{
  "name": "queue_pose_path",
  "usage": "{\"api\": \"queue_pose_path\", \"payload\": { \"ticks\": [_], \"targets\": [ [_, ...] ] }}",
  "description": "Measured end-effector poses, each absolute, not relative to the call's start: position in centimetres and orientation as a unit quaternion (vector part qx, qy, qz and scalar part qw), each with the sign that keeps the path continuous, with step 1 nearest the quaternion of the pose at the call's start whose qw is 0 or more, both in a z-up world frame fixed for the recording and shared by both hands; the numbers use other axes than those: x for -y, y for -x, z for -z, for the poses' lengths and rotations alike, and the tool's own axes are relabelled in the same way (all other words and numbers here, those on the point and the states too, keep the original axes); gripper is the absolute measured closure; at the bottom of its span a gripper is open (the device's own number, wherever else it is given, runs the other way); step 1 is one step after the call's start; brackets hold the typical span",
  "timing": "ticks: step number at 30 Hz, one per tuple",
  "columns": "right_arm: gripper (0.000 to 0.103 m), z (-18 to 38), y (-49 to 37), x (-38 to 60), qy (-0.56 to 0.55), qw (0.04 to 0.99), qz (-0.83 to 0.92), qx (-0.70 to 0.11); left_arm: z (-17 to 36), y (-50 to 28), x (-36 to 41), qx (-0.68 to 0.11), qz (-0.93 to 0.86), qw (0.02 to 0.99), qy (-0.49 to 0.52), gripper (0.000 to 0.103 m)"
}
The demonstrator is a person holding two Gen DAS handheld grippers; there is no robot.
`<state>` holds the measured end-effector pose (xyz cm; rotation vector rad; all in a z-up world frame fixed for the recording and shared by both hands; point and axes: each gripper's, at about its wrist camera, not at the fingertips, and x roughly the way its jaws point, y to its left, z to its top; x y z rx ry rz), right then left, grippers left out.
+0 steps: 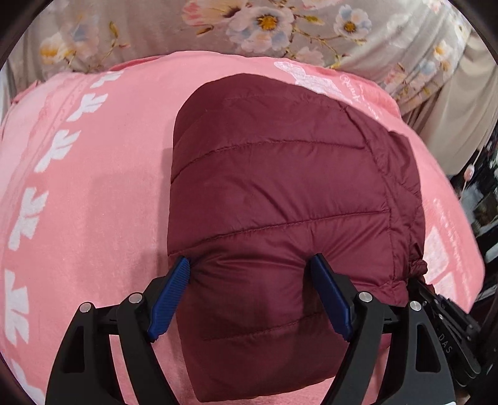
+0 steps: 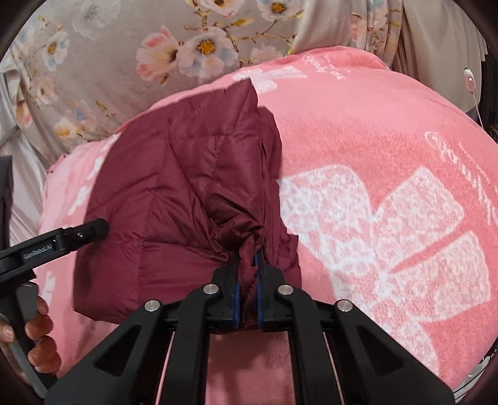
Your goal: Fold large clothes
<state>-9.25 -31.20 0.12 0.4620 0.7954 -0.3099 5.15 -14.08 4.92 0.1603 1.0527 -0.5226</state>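
A dark red quilted puffer jacket (image 1: 280,174) lies folded into a compact rectangle on a pink blanket (image 1: 99,187). My left gripper (image 1: 250,264) is open, its blue fingers (image 1: 174,289) spread over the jacket's near left part and pressing into the padding. In the right wrist view the jacket (image 2: 162,193) lies left of centre. My right gripper (image 2: 249,268) is shut on a bunched bit of the jacket's near right edge. The left gripper's black body (image 2: 56,243) and the hand holding it show at the left there.
The pink blanket (image 2: 389,155) with white flower prints covers the whole work surface. A grey floral curtain (image 1: 249,28) hangs behind it. Dark furniture (image 1: 485,199) stands past the blanket's right edge.
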Motion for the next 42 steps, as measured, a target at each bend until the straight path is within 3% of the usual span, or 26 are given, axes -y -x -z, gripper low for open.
{"api": "queue_pose_path", "payload": {
  "ticks": [11,25,28,34,38,42],
  "targets": [
    [0.097,2.6,8.1,30.7,-0.214,0.883,0.155,-0.387,-2.3,-5.0,15.7,-0.484,0.217,0.839,-0.127,0.018],
    [0.095,2.6,8.3,30.6,-0.202,0.888,0.15,-0.385,-1.6,-4.8,15.8,-0.472,0.214,0.844,-0.141,0.017],
    [0.089,0.4,9.1,31.4,-0.223,0.88,0.154,-0.39,-3.3,-5.3,14.4,-0.488,0.23,0.832,-0.127,0.024],
    [0.057,-7.7,8.3,34.3,-0.233,0.909,0.155,-0.308,-10.2,-9.4,12.4,-0.451,0.235,0.857,-0.08,0.024],
    [0.051,-9.5,4.0,36.6,-0.271,0.907,0.128,-0.295,-12.4,-13.8,14.1,-0.45,0.221,0.864,-0.055,0.024],
    [0.051,-7.6,-0.8,38.7,-0.319,0.882,0.151,-0.313,-11.8,-17.1,16.8,-0.465,0.209,0.859,-0.046,0.024]
  ]
}}
